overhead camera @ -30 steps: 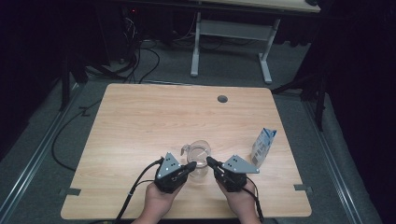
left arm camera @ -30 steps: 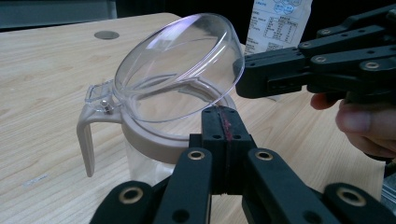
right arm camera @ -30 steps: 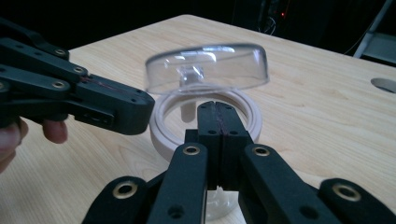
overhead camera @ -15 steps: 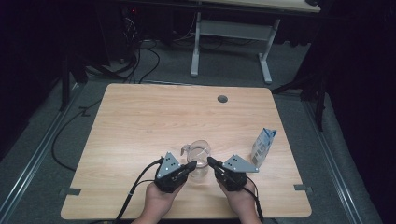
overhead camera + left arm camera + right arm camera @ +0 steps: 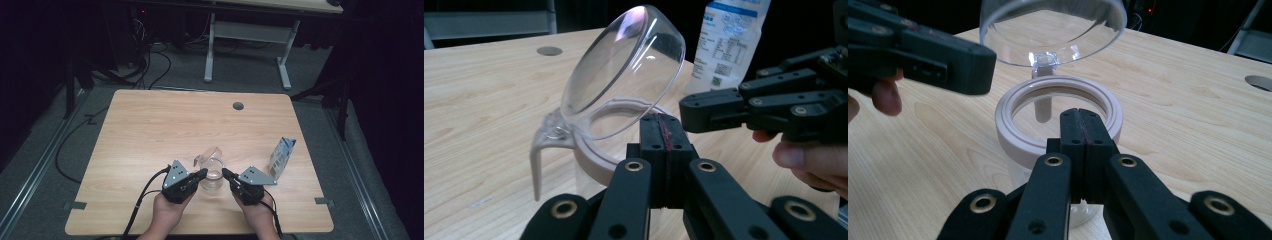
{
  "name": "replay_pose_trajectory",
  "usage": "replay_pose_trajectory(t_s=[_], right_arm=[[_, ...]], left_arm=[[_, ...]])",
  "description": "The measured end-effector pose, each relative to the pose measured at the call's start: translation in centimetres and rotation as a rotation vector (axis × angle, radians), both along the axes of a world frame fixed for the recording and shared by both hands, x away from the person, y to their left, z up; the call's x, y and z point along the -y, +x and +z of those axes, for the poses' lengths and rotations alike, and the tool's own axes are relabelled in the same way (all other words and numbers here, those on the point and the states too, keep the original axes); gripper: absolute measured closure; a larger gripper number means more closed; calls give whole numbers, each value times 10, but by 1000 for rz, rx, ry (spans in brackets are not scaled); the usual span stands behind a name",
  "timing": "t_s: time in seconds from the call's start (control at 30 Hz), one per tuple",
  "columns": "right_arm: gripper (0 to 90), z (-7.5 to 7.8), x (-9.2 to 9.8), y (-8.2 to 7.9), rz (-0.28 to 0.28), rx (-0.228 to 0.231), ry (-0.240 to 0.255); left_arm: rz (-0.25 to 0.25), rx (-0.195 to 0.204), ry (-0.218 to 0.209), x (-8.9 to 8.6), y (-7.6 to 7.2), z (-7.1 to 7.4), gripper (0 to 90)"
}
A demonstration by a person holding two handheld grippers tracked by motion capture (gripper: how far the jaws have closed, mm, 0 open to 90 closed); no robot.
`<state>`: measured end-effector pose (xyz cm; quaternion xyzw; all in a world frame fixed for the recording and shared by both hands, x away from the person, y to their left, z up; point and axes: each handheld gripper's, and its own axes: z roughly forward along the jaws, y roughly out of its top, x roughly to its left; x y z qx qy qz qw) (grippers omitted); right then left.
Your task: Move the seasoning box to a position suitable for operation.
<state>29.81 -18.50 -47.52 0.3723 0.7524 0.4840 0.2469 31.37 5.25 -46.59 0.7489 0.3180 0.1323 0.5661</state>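
A clear jar [image 5: 212, 179] with a pale ring rim [image 5: 1007, 111] stands near the table's front edge. Its clear domed lid [image 5: 624, 65] is flipped up on a hinge at the far side. My left gripper [image 5: 202, 173] comes at the jar from the left, its jaws pressed together with nothing between them, the tips [image 5: 665, 131] close to the near rim [image 5: 594, 162]. From the right, my right gripper [image 5: 225, 173] points at the same jar, also shut and holding nothing, its tips [image 5: 1083, 122] just short of the rim. Whether either tip touches the rim I cannot tell.
A blue and white carton [image 5: 282, 157] stands upright to the right of the jar, also visible behind it [image 5: 729, 40]. A round cable hole [image 5: 238, 106] sits near the table's far edge. Cables trail from both grippers towards the front edge. The wooden table [image 5: 150, 130] is bare elsewhere.
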Motion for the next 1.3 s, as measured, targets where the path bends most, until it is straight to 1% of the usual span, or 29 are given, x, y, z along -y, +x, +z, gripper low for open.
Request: replay_pose_trajectory(t_s=[0.37,0.47,0.63,0.83,0.97,1.03,1.1,1.17,1.2,1.23,1.3], right_arm=[[900,0,0,0,0,0,0],[900,0,0,0,1,0,1],[900,0,0,0,1,1,0],[900,0,0,0,0,3,-2],[900,0,0,0,0,4,-5],[897,0,0,0,0,3,-5],[891,1,-1,-1,1,-1,-7],[877,1,0,-1,1,0,-13],[872,1,0,-1,-3,1,-12],[868,1,1,-1,-9,3,-12],[859,1,2,-1,-18,1,-9]], left_arm=[[46,10,-17,-11,6,3,900],[56,6,-24,-15,8,3,900],[68,8,-28,-19,9,4,900],[70,10,-28,-23,9,3,900],[75,4,-14,-28,8,-2,900],[79,-3,6,-33,8,-7,900],[85,-12,16,-38,9,-11,900],[97,-28,25,-44,9,-17,900],[106,-32,36,-49,10,-21,900],[107,-40,38,-52,10,-23,900],[112,-46,60,-59,10,-29,900]])
